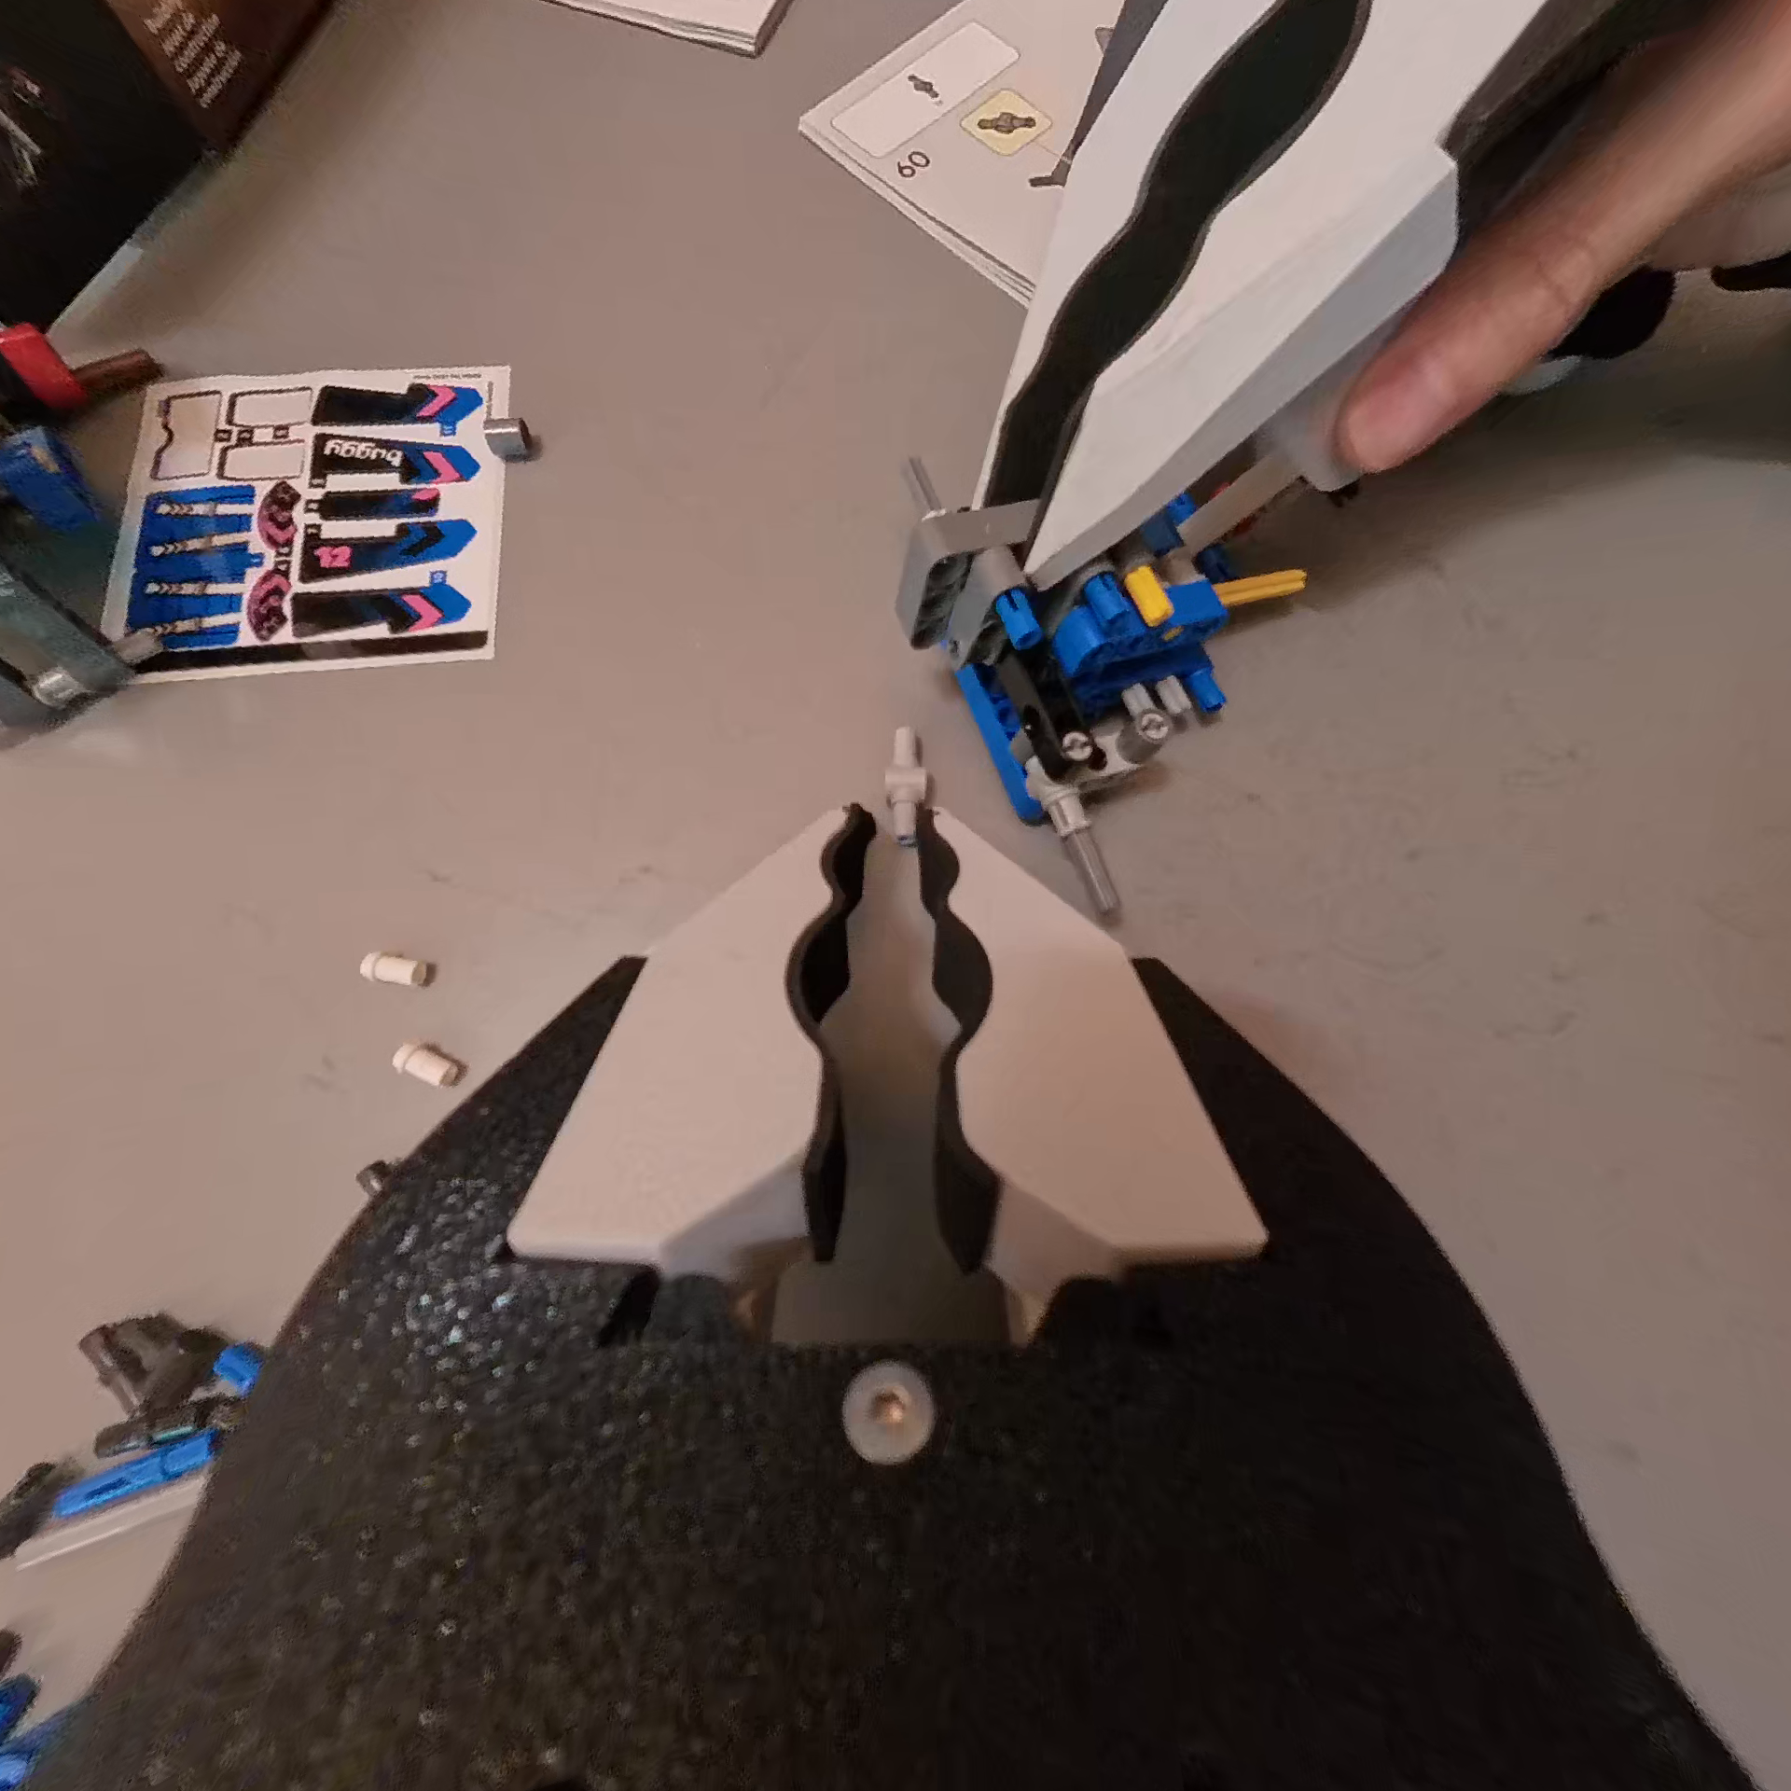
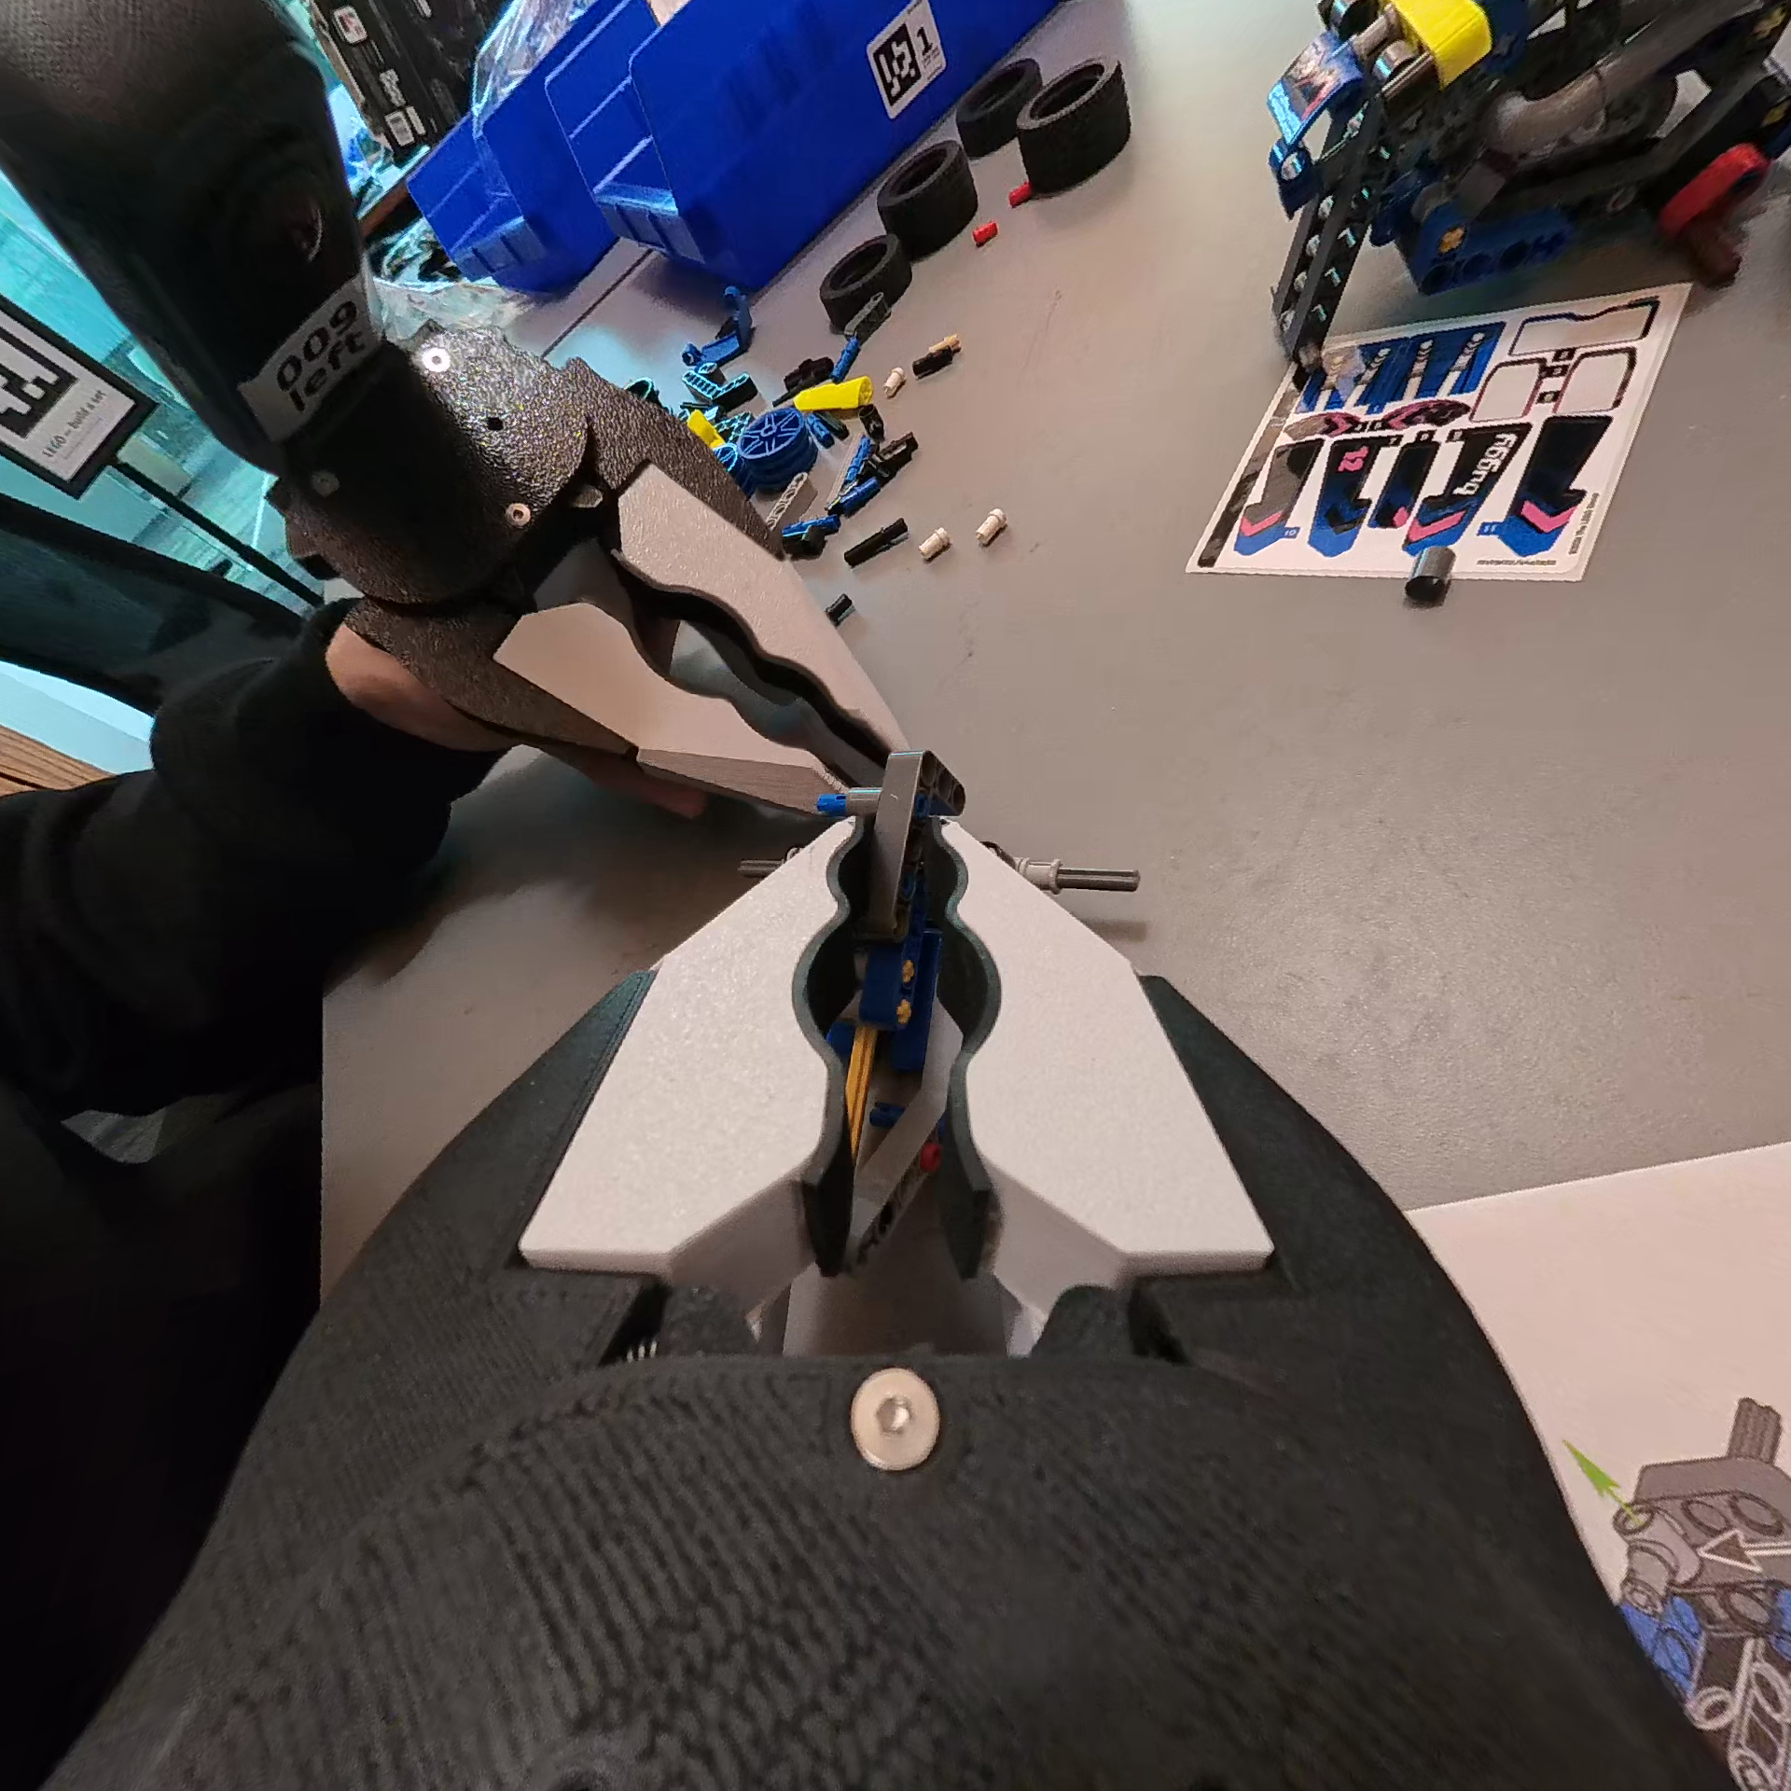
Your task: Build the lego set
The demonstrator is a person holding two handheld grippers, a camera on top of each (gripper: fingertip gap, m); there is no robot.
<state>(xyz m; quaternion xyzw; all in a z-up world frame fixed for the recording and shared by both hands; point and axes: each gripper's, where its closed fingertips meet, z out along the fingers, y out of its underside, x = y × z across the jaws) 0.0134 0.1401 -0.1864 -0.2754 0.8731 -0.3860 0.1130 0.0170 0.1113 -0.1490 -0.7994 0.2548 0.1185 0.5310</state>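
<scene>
Item: blue and grey lego sub-assembly (image 1: 1085, 640), standing on the grey worktop (image 1: 678, 242) at about 1 o'clock in the left wrist view. The right gripper (image 2: 892, 833) is clamping it between its jaws; in the right wrist view the model is filling the slot, with a grey beam (image 2: 911, 814) sticking up at the tips and a grey axle (image 2: 1085, 879) jutting out toward 3 o'clock.

Item: left gripper (image 1: 892, 824), jaws nearly closed and pinching the rear end of a small light-grey pin connector (image 1: 903, 775), which is pointing toward 12 o'clock just beside the model's corner. In the right wrist view its tips are reaching the grey beam from 10 o'clock.

Item: sticker sheet (image 1: 310, 514), lying at 10 o'clock in the left wrist view, a small grey sleeve (image 1: 509, 436) sitting at its corner.

Item: two white pegs (image 1: 412, 1018), lying at 9 o'clock.

Item: instruction booklet (image 1: 930, 136), lying open at 12 o'clock behind the right gripper.

Item: four black tyres (image 2: 969, 165), loose small parts (image 2: 824, 436), blue bins (image 2: 727, 126) and a larger built model (image 2: 1512, 145), all spreading across the top of the right wrist view.
</scene>
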